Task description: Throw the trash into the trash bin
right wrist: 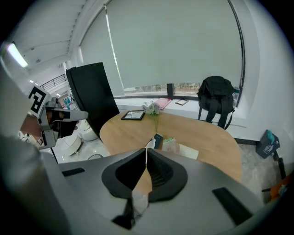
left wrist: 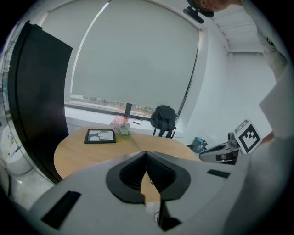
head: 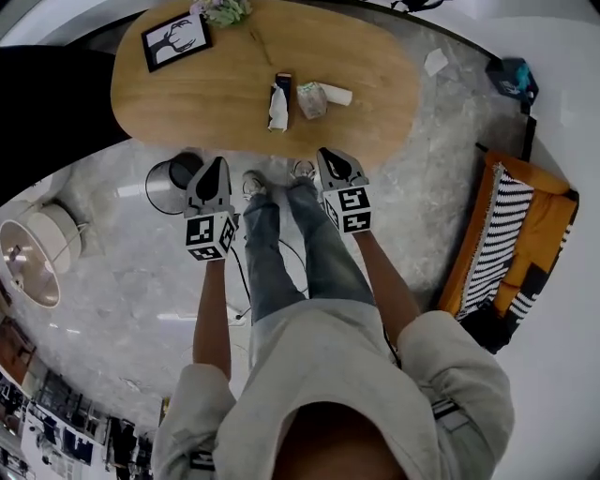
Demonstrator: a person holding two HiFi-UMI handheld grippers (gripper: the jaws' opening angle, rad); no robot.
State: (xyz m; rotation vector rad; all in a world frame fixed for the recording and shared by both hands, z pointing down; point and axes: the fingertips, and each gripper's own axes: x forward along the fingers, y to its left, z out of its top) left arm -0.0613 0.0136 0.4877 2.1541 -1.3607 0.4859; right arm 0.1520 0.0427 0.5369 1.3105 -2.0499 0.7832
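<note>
Trash lies on the oval wooden table (head: 187,94): a crumpled white tissue (head: 278,109), a small dark box (head: 284,82) and a clear wrapper (head: 311,99) beside a white roll (head: 338,95). In the right gripper view the dark box (right wrist: 158,139) and wrapper (right wrist: 171,145) lie just beyond the jaws. A black wire trash bin (head: 172,184) stands on the floor at the table's near left edge. My left gripper (head: 217,162) (left wrist: 146,154) hangs over the bin's right side, shut and empty. My right gripper (head: 328,153) (right wrist: 146,150) is at the table's near edge, jaws together, holding nothing.
A framed deer picture (head: 175,39) and flowers (head: 225,11) sit at the table's far left. A white lamp (head: 37,262) stands on the floor at left, an orange and striped seat (head: 511,234) at right. A black backpack (right wrist: 219,98) rests behind the table. My legs stand between the grippers.
</note>
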